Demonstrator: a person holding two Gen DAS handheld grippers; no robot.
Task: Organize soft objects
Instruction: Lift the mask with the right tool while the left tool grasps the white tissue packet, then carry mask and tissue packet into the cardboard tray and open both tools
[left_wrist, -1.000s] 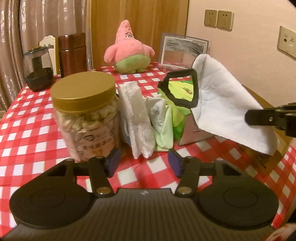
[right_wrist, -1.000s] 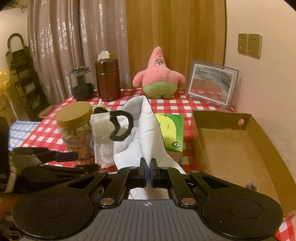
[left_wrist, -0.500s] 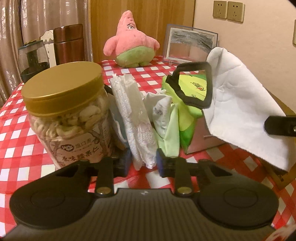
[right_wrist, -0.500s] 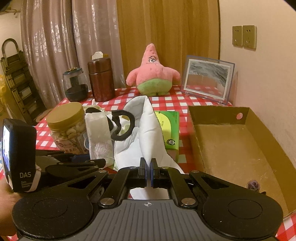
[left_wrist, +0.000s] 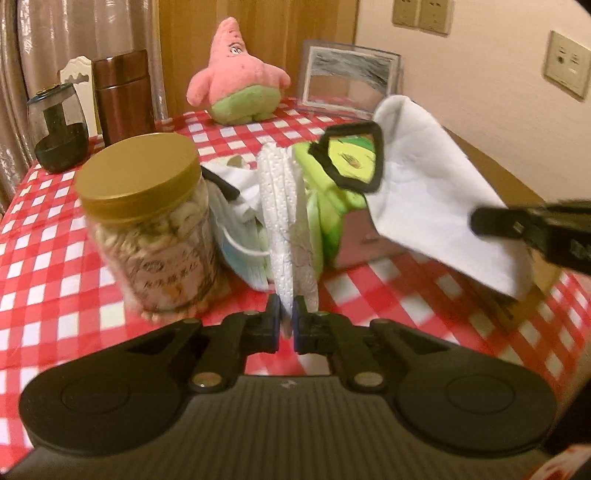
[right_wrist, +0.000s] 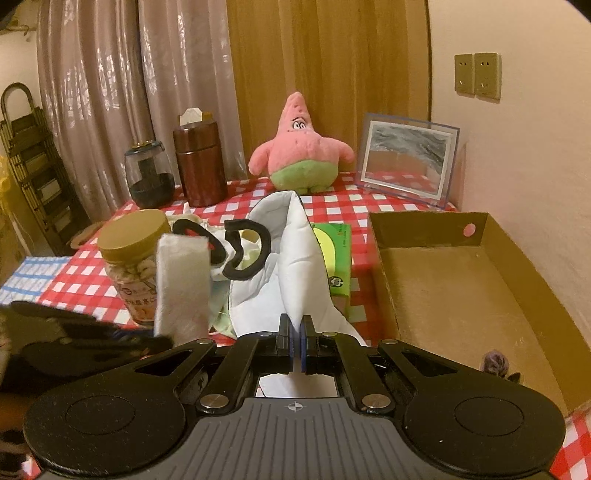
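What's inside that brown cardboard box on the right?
The cardboard box looks nearly empty: only a small dark purplish clump in its near corner. The right gripper hides the corner's lowest part.

Tablecloth (right_wrist: 334, 201) is showing red-and-white checks. On it: pink-and-green plush star (right_wrist: 301, 149), gold-lidded jar (left_wrist: 147, 218), white cloth (right_wrist: 295, 266), green tissue box (right_wrist: 338, 258).

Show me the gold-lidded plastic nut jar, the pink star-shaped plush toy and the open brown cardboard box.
Gold-lidded plastic nut jar (left_wrist: 140, 173): left wrist view, on its lid.
Pink star-shaped plush toy (right_wrist: 301, 147): right wrist view, on its chest.
Open brown cardboard box (right_wrist: 450, 295): right wrist view, on its bare floor.
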